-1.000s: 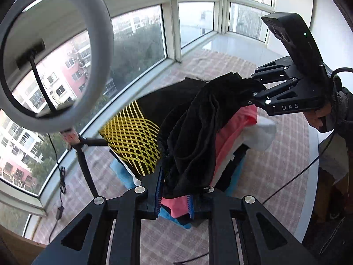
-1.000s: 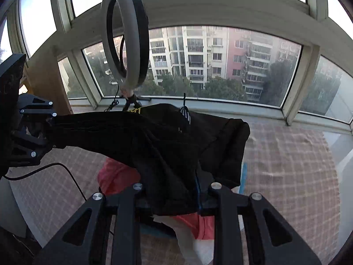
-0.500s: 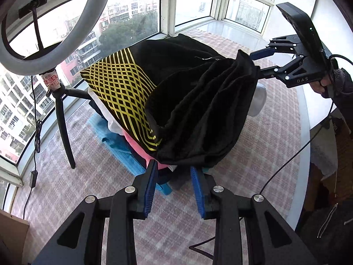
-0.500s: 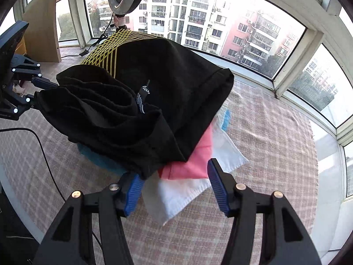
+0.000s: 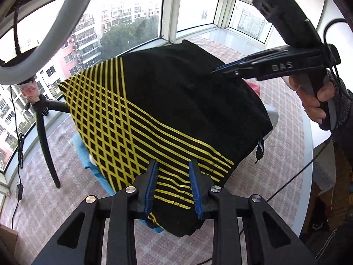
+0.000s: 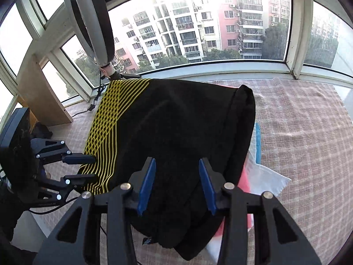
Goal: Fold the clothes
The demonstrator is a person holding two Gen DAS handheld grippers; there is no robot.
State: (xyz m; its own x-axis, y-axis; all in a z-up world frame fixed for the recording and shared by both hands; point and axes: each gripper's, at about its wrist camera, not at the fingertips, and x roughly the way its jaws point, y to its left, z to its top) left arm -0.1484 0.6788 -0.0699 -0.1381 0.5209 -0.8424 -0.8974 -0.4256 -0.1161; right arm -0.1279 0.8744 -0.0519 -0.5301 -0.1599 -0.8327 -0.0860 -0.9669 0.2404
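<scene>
From my left tongs (image 5: 172, 186) I see them open, holding nothing, just over the black top with yellow stripes (image 5: 167, 114). It lies on a pile of clothes.

From my right tongs (image 6: 176, 185), they are open too, above the top's black part. The checked cloth (image 6: 308, 132) lies under the pile.

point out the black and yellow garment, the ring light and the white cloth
black and yellow garment (image 5: 176, 101): left wrist view, on its plain black middle.
ring light (image 6: 92, 24): right wrist view, on the ring's right side.
white cloth (image 6: 268, 177): right wrist view, on the corner sticking out.
</scene>
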